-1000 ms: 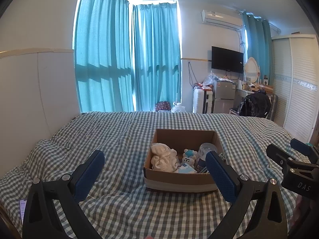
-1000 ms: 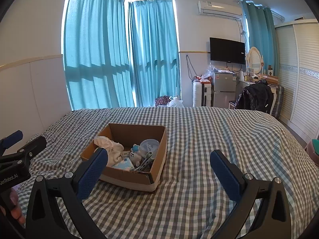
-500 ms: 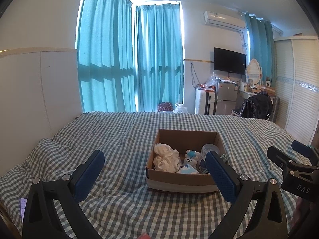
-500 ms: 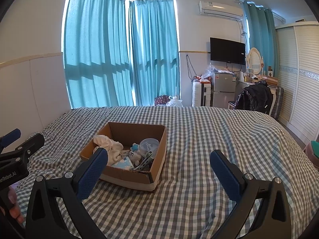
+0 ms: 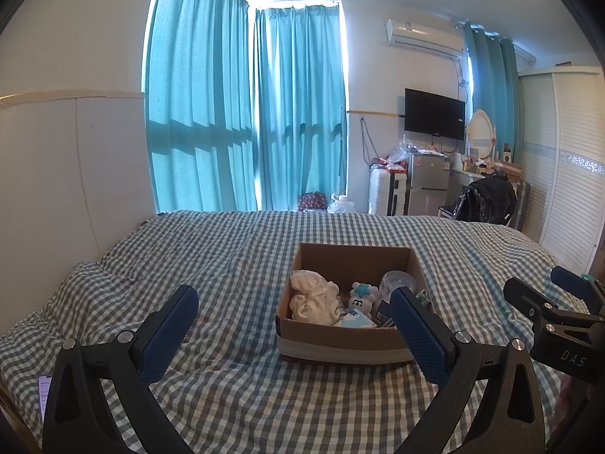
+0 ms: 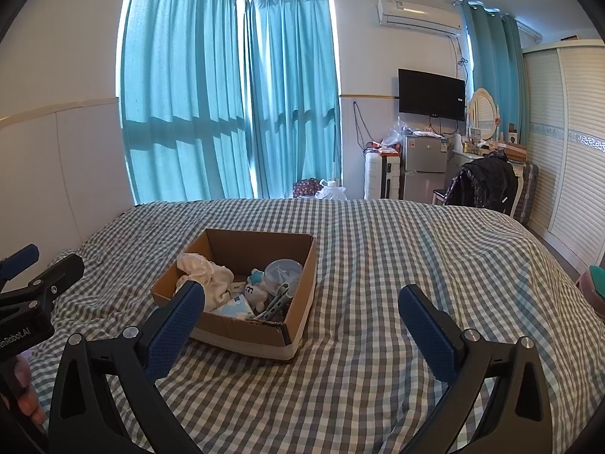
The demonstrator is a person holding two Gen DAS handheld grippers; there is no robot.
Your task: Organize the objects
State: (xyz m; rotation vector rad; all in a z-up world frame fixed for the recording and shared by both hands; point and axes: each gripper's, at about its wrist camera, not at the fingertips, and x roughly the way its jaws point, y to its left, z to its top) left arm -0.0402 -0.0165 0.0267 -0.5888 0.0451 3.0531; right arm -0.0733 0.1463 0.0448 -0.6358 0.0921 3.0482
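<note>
Left wrist view puts the cardboard box [image 5: 346,344] just right of centre on the checked bed [image 5: 234,265], straight ahead of the spread fingers and near them — the right-hand finger [image 5: 418,335] overlaps the box's near right corner in the frame. Inside lie a crumpled white cloth [image 5: 312,295] at the left, a small white plush toy with a blue star [image 5: 361,297] in the middle, a clear round container [image 5: 397,282] at the right, and a pale blue packet [image 5: 355,319] near the front wall. The box's long side appears to run across this view.

From the right wrist the box sits left of centre, behind the left-hand finger [image 6: 177,327], so I judge the left gripper [image 5: 293,335] the better aligned — the right gripper [image 6: 302,331] faces bare bedding. Both are released wide, holding nothing.

Legible writing: "DAS" on the right gripper's body at the left view's right edge, and "enRobot.AI" on the left gripper's body at the right view's left edge. Packet print is too small to read.
</note>
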